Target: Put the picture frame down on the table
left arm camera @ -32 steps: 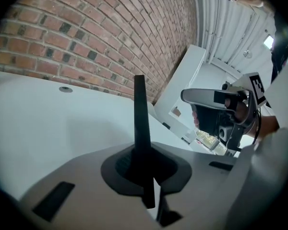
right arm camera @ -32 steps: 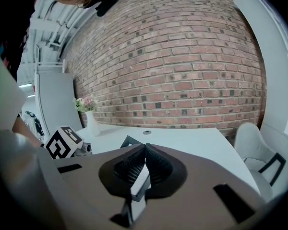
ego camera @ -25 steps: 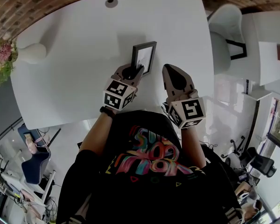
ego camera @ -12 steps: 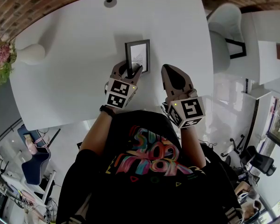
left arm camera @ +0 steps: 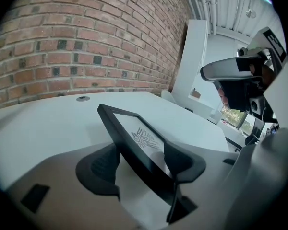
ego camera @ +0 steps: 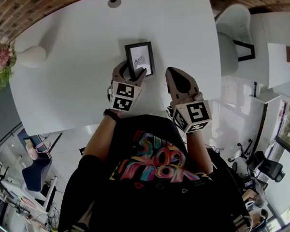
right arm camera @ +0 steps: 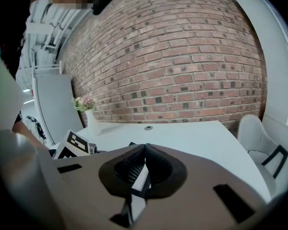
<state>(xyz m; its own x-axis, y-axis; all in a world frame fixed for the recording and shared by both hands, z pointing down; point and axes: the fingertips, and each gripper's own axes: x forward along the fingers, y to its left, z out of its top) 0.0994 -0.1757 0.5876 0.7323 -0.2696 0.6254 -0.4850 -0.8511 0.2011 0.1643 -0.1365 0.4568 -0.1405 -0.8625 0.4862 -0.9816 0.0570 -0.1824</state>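
Black picture frame (ego camera: 139,58) slants lengthwise away from left gripper (ego camera: 131,70); glass upward.

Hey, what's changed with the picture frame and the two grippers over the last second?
The left gripper carried the picture frame a little leftward and turned it counterclockwise in the head view, so more of its face shows; its grip held. The right gripper stayed shut and empty beside it, and the vase did not move.

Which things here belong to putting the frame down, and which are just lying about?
Job: picture frame, clamped in the left gripper; table.
Lying about: vase of flowers; white chair; grommet; right gripper, jaws shut, empty.
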